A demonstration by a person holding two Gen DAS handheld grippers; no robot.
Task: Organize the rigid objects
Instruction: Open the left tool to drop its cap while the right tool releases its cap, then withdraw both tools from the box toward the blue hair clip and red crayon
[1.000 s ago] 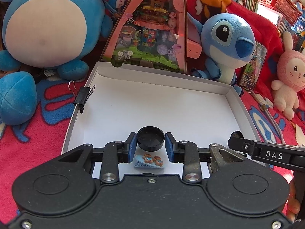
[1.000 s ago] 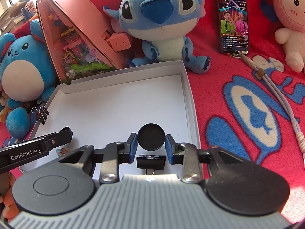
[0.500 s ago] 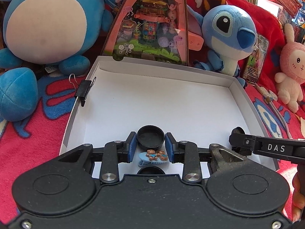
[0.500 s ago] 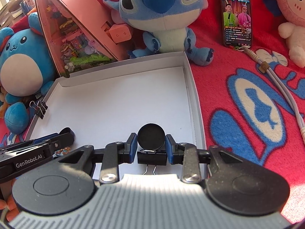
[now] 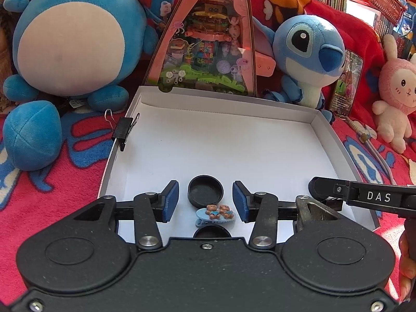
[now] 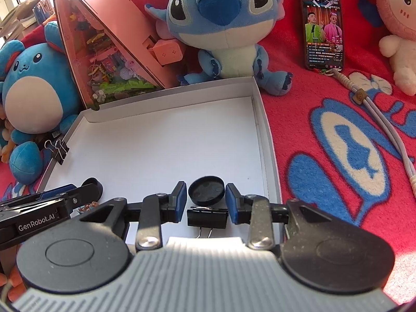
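Black round plastic caps sit in white cardboard tray, loose betw. each gripper's just-opening jaws: left gripper & right gripper both spread.

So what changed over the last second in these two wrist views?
Both grippers let go: the left gripper and right gripper jaws have just been opening, leaving gaps beside each black cap. The caps sit in the white box. Hair clip, binder clips and plush toys stayed put.
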